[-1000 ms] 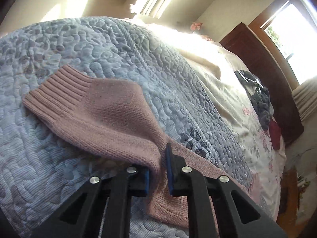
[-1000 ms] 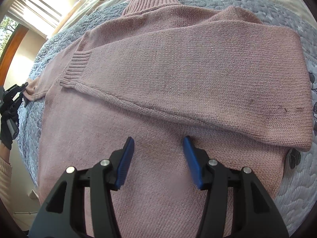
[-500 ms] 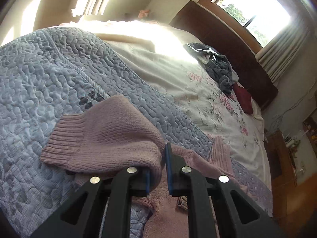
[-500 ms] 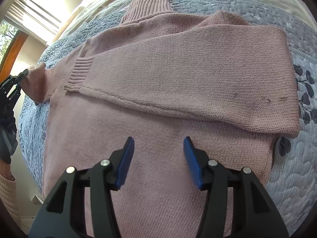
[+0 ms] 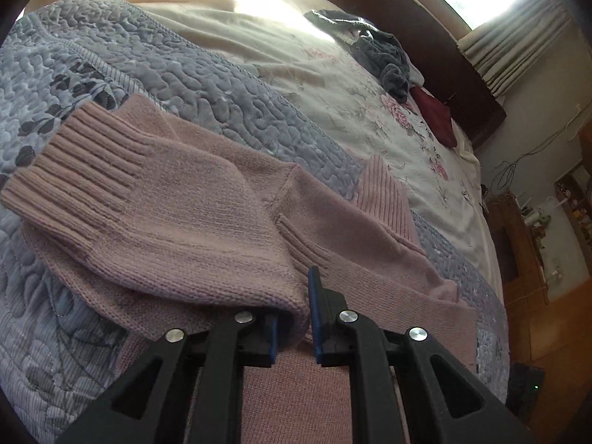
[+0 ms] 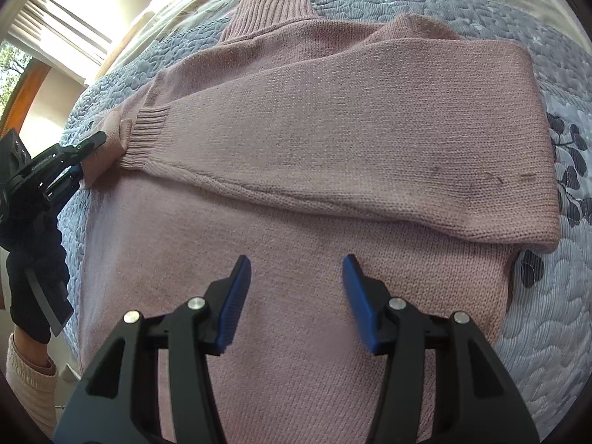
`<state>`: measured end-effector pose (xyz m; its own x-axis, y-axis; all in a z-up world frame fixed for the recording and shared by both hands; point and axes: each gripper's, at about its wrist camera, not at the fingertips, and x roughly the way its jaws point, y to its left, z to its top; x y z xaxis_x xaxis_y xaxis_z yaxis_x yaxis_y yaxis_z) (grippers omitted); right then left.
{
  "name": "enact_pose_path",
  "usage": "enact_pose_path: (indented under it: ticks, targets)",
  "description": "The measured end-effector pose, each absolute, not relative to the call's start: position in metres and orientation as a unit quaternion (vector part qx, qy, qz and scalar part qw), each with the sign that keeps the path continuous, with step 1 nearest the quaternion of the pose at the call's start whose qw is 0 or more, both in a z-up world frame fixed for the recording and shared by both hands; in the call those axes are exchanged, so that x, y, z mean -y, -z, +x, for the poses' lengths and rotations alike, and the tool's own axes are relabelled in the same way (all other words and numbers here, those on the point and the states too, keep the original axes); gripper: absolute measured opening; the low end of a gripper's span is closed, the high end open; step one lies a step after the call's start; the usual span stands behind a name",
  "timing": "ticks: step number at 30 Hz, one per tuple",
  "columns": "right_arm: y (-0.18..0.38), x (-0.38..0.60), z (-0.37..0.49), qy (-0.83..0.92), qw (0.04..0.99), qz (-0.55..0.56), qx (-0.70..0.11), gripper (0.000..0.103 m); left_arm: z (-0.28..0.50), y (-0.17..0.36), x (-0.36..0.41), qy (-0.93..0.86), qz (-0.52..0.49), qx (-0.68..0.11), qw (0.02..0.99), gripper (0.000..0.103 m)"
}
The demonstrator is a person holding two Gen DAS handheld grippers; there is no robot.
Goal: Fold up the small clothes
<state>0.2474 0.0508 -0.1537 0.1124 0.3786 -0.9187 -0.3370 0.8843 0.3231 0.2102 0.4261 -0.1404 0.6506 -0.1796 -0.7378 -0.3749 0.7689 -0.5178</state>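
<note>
A pink knit sweater (image 6: pixel 333 140) lies flat on the grey-blue quilt (image 6: pixel 555 333), collar toward the far side. One sleeve is folded across its chest, ribbed cuff (image 6: pixel 148 129) at the left. My left gripper (image 5: pixel 294 318) is shut on the other pink sleeve (image 5: pixel 177 229), whose ribbed cuff (image 5: pixel 74 170) drapes ahead of the fingers, over the sweater's left edge. That gripper (image 6: pixel 83 155) also shows at the left of the right wrist view, pinching the fabric. My right gripper (image 6: pixel 296 296) hovers open over the sweater's lower body, nothing between its pads.
The quilt (image 5: pixel 185 66) covers the near half of a bed; a floral sheet (image 5: pixel 370 111) lies beyond, with a heap of dark grey clothes (image 5: pixel 381 51) and a red item (image 5: pixel 436 118) near the wooden headboard (image 5: pixel 425 37). A gloved hand (image 6: pixel 33 259) holds the left gripper.
My left gripper has carried the sleeve inward over the sweater's left side; the cuff now lies closer to the body. The right gripper has stayed open, barely moving.
</note>
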Motion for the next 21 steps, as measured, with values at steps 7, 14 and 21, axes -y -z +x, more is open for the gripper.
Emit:
enact_pose_path:
  ticks: [7, 14, 21]
  targets:
    - [0.153, -0.054, 0.251, -0.237, 0.741, 0.015, -0.628, 0.052, 0.181, 0.158, -0.436, -0.038, -0.354, -0.441, 0.824, 0.023]
    - [0.120, -0.109, 0.260, -0.303, 0.722, 0.038, -0.621, 0.053, 0.127, 0.100, -0.478, -0.065, -0.306, -0.396, 0.863, 0.032]
    - [0.113, -0.228, 0.283, -0.364, 0.673, 0.065, -0.640, 0.059, 0.125, 0.084, -0.535, -0.144, -0.281, -0.404, 0.859, 0.033]
